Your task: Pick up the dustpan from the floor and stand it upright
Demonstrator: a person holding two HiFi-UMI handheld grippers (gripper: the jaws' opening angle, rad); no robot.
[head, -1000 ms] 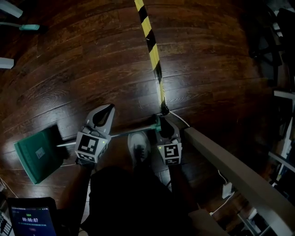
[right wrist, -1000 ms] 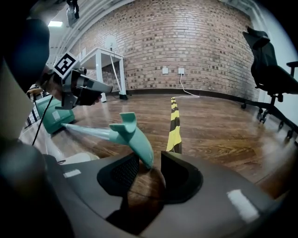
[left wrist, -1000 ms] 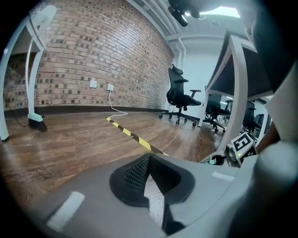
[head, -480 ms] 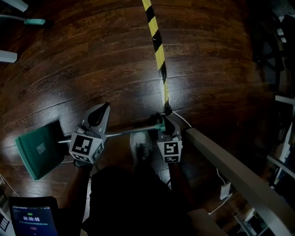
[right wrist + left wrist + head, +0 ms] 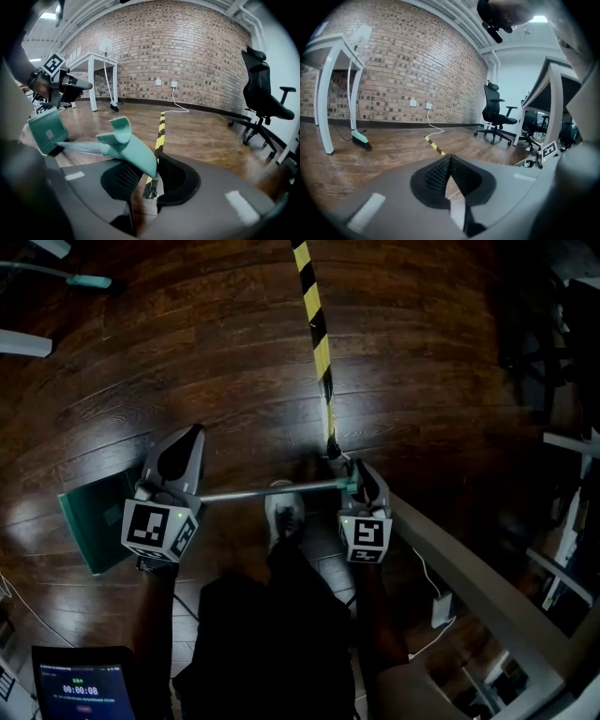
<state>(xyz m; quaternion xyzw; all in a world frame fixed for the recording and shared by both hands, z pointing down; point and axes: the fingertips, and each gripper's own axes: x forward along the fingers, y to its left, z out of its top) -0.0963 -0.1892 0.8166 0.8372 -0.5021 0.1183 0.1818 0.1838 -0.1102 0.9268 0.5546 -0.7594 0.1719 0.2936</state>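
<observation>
The right gripper point(image 5: 150, 164), nearest, has the green grip point(image 5: 133, 152) of the dustpan point(image 5: 89, 526) between its jaws, which are opening. I'd firm up that pinch before swinging anything, or the grip may slide out. The left gripper point(image 5: 448, 161) has its jaws pressed together on nothing, so it can only steady. The dustpan's pan sits to the left, and its rod point(image 5: 272, 490) runs level between the two grippers. To stand it up, let the pan settle on the floor point(image 5: 234, 362) first, then raise the grip end above it.

It is hard to tell whether the left gripper's body touches the rod passing beneath it. It is also unclear whether the pan is off the dark floor.
</observation>
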